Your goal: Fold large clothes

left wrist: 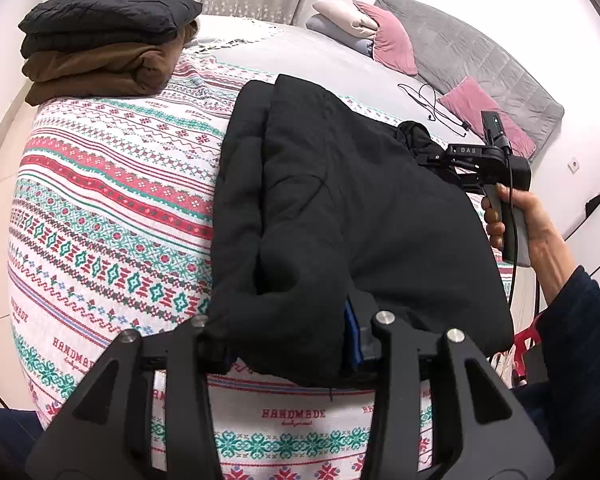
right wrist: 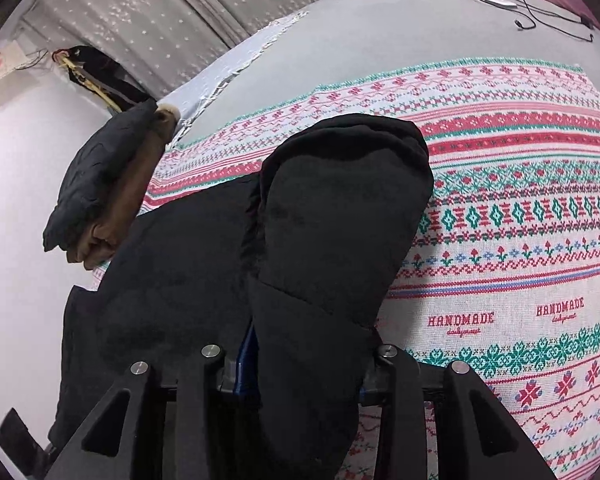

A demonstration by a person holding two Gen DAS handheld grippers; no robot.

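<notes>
A large black padded jacket (left wrist: 340, 208) lies on the patterned blanket (left wrist: 112, 184) on the bed. My left gripper (left wrist: 288, 344) is shut on the jacket's near edge, with fabric bunched between its fingers. My right gripper (left wrist: 432, 156) shows in the left wrist view at the jacket's far right side, held by a hand, its tips buried in black fabric. In the right wrist view my right gripper (right wrist: 300, 364) is shut on a thick folded part of the jacket (right wrist: 332, 216), which rises up in front of the camera.
A stack of folded clothes, black over brown (left wrist: 100, 40), sits at the bed's far left corner; it also shows in the right wrist view (right wrist: 100, 184). Pink and grey pillows (left wrist: 388, 36) and a cable (left wrist: 432, 108) lie at the bed's far side. Curtains hang behind.
</notes>
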